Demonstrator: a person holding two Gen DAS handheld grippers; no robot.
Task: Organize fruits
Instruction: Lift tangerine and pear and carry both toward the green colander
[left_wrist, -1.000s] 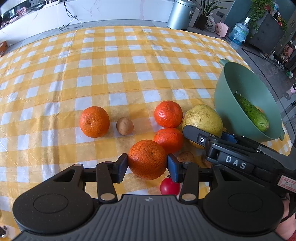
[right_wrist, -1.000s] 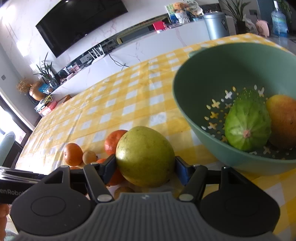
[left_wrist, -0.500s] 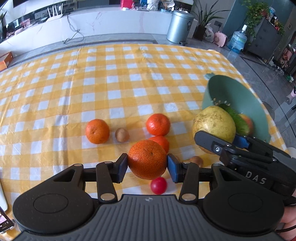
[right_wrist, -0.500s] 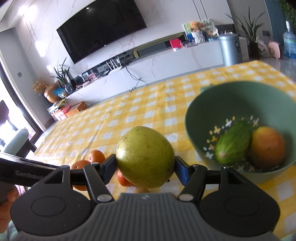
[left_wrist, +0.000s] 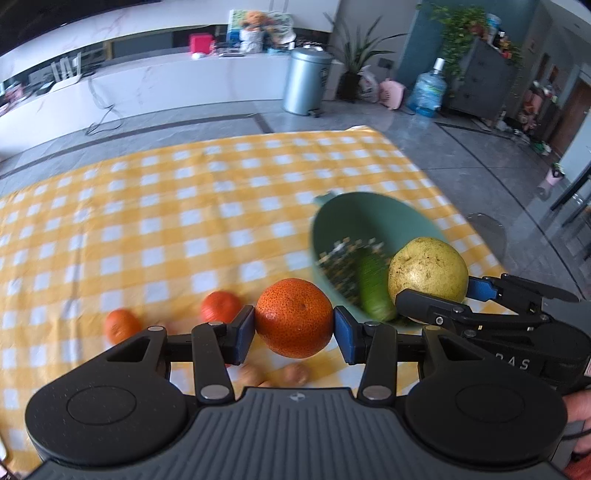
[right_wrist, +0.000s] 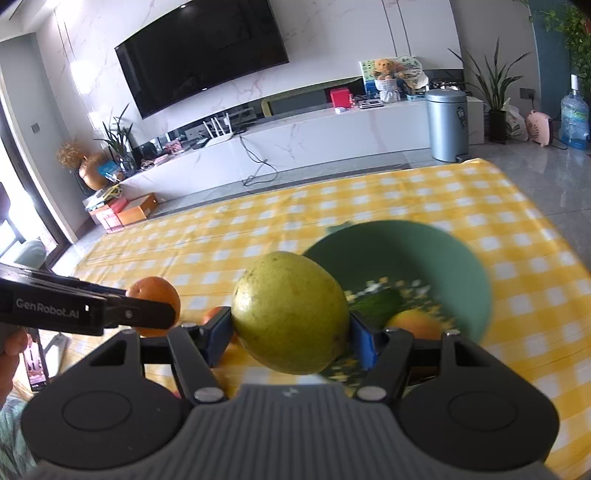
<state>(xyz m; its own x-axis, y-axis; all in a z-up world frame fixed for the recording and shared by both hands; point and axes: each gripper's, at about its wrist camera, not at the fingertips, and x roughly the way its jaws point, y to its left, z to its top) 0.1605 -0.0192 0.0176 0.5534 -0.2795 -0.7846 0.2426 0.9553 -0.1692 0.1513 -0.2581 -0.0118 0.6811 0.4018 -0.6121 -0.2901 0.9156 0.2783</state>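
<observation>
My left gripper (left_wrist: 294, 329) is shut on a large orange (left_wrist: 294, 317) and holds it high above the yellow checked tablecloth (left_wrist: 147, 221). My right gripper (right_wrist: 290, 334) is shut on a big yellow-green pear (right_wrist: 290, 312), also held in the air; the pear (left_wrist: 428, 271) and gripper show at the right of the left wrist view. The green colander bowl (left_wrist: 369, 218) stands below and ahead, holding a cucumber (left_wrist: 373, 286) and a mango (right_wrist: 413, 325). The left gripper with its orange (right_wrist: 155, 295) shows at the left of the right wrist view.
Two oranges (left_wrist: 221, 306) (left_wrist: 121, 325) and small brown fruits (left_wrist: 295, 373) lie on the cloth below my left gripper. The table's right edge (left_wrist: 443, 184) runs just beyond the bowl. A phone (right_wrist: 35, 365) lies at the far left.
Both grippers have risen well above the table with their fruit. The table and bowl look smaller and lower, and the views now tilt toward the room.
</observation>
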